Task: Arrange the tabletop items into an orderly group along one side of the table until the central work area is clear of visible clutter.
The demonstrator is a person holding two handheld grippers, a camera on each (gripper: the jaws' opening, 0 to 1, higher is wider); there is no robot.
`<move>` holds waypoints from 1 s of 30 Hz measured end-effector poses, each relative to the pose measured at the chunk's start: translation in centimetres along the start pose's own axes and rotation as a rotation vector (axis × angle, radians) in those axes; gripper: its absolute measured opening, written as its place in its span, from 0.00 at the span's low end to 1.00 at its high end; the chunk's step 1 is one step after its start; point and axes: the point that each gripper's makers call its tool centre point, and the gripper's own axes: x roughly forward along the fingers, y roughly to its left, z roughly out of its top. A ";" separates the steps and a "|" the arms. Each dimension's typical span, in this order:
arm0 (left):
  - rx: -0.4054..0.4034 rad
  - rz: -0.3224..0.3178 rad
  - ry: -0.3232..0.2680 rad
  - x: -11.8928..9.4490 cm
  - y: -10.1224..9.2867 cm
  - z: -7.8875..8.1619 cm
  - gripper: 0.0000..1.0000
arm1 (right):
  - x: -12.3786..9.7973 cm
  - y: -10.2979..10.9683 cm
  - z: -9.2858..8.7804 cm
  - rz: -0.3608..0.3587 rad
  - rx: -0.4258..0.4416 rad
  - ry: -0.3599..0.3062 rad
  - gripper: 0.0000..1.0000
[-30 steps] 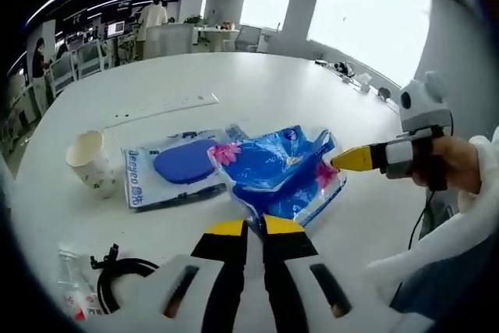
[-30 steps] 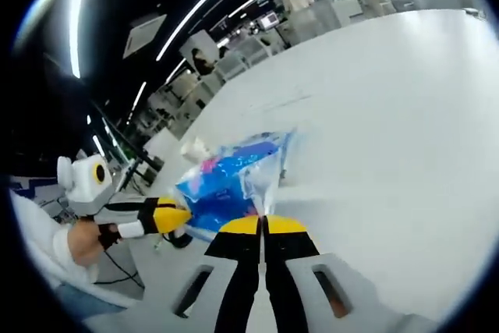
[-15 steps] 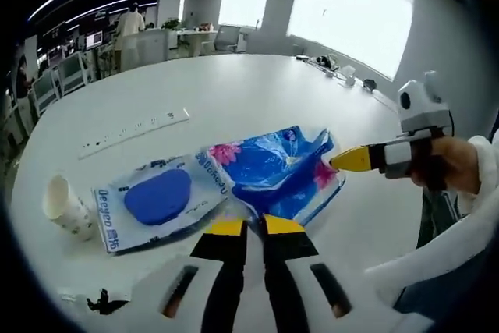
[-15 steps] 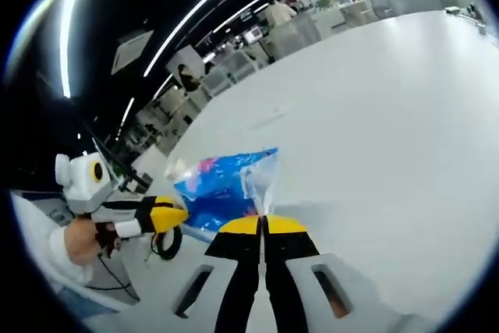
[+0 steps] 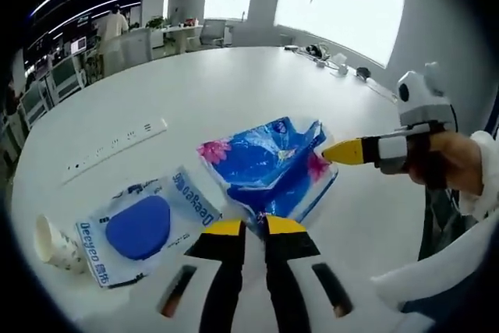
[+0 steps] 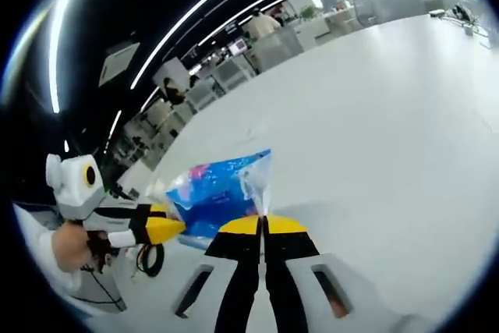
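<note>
Lifting away from the white table (image 5: 234, 83), the blue tissue pack (image 5: 265, 165) now hangs between both closed grippers, left gripper (image 5: 245, 228) and right gripper (image 6: 263, 225) each apparently pinching its wrapper; the sponge packet (image 5: 140, 224) and paper cup (image 5: 53, 243) stay behind, so regrouping has begun.

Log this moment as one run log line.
left gripper: shut on blue bag | right gripper: shut on blue bag | bag lifted | sponge pack, paper cup on table
</note>
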 end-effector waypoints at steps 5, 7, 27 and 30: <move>0.002 -0.004 -0.001 1.1 -0.2 0.8 0.09 | 0.5 -1.0 1.4 -0.030 -0.008 -0.050 0.00; 0.006 -0.003 -0.001 1.6 -0.2 1.0 0.11 | 0.9 -1.5 1.5 -0.045 -0.007 -0.054 0.00; -0.050 0.009 0.064 5.3 0.8 0.4 0.20 | 4.9 -5.3 0.9 -0.119 0.024 -0.041 0.00; -0.087 0.002 0.069 5.7 0.9 0.4 0.21 | 5.1 -5.6 1.2 -0.116 0.069 -0.061 0.00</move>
